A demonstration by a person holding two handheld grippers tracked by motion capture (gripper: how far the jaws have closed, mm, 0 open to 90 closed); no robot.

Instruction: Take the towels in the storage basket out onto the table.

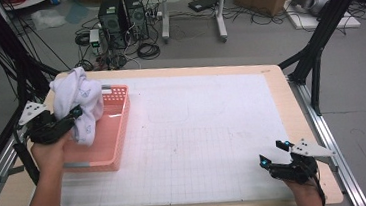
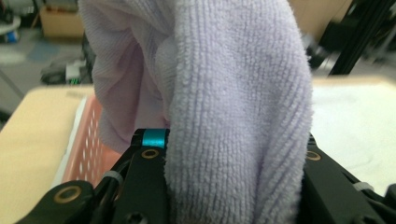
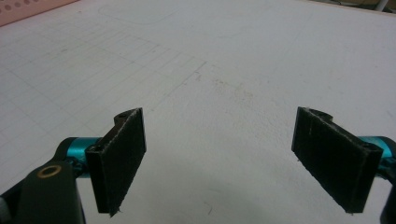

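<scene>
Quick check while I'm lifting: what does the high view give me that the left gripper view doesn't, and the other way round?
High view alone: the right gripper with jaws apart over the white mat, and the full pink basket beneath the hanging towel.

Left gripper view alone: close up, the towel's ribbed pile bunched between the jaws of the left gripper, both pressing on it.

Both: the towel held above the basket at the table's left end.

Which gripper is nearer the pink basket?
Left. The left gripper holds a white towel right over the pink basket at the table's left side. The right gripper sits open near the front right corner, far from it.
</scene>
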